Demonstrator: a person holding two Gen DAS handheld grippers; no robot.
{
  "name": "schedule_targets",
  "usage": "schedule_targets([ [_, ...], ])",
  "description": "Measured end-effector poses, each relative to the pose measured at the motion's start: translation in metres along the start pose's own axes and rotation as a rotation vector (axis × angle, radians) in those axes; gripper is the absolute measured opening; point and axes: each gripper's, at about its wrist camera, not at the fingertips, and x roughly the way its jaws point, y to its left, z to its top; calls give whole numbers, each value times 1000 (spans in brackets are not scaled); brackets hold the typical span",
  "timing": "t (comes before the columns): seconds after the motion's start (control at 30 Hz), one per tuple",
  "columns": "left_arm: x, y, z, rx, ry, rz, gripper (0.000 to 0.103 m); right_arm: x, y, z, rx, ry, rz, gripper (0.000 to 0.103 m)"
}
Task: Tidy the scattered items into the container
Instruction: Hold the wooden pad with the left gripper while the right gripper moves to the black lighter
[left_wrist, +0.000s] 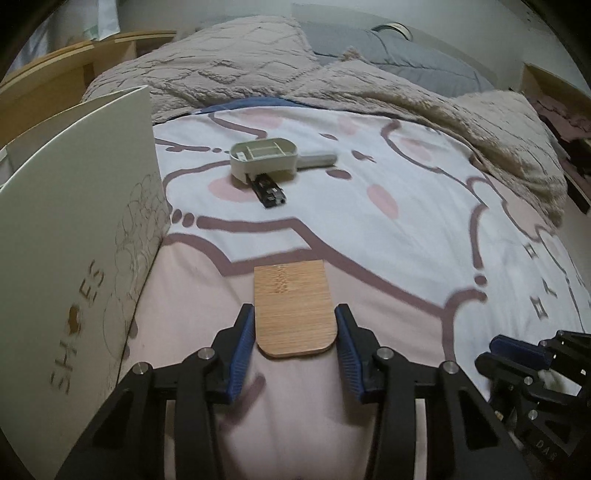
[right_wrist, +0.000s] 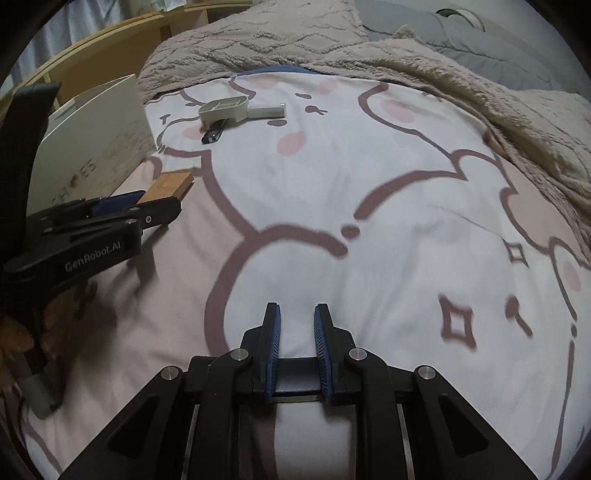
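Left claw (left_wrist: 294, 325) spread, bamboo board (left_wrist: 294, 309) lying between its blue pads, apparently ungripped.

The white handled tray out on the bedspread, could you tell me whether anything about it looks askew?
Yes. The white handled tray sits tilted, one end propped on a small black device that pokes out from beneath it. Nothing looks spilled or damaged.

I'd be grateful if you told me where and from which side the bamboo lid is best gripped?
Grip the bamboo lid across its two long straight edges, near the rounded near end, coming in low from that end. It lies flat on the bedspread, and the left gripper already straddles it with its fingers either side. It looks thin, so the pads probably need to press slightly into the soft bedding.
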Motion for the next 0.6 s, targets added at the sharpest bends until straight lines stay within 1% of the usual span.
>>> schedule_targets([
  [0.13,-13,-9,-14,68,14,-31,43,-8,4,-13,-20,-12,-26,19],
  [0.27,-25,-16,-29,117,23,-65,43,-17,-2,-27,5,-15,-4,19],
  [0.47,-47,-28,-53,218,47,-150,43,-28,-5,-44,26,-31,10,19],
  [0.6,-66,-40,-77,321,46,-212,43,-32,-4,-49,35,-46,9,19],
])
